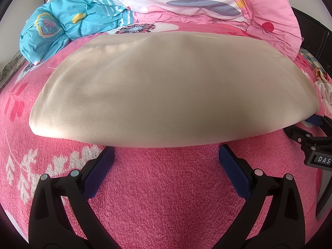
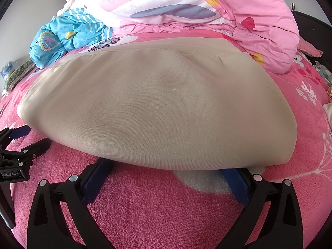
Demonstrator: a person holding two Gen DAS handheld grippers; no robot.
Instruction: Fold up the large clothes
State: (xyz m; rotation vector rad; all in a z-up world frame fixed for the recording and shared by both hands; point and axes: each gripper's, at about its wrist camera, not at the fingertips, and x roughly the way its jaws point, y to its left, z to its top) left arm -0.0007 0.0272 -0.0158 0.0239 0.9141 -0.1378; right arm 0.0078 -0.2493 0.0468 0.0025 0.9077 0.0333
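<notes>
Seemingly nearly done, the beige garment (image 1: 166,91) lies folded flat on the pink blanket (image 1: 166,186); left gripper (image 1: 166,157) and right gripper (image 2: 166,172) sit spread, empty, at its near edge.

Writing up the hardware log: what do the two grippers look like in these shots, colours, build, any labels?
Both match: black plastic linkage arms with silver round pivot pins, and blue textured pads on the fingers. The left gripper shows wide V-shaped black arms; the right gripper looks the same. Seen from the other camera, the right one's body carries a white label reading "DAS", cut off at the frame edge; the left one's reads "GenRobot.AI". No cables, hands or sleeves visible.
</notes>
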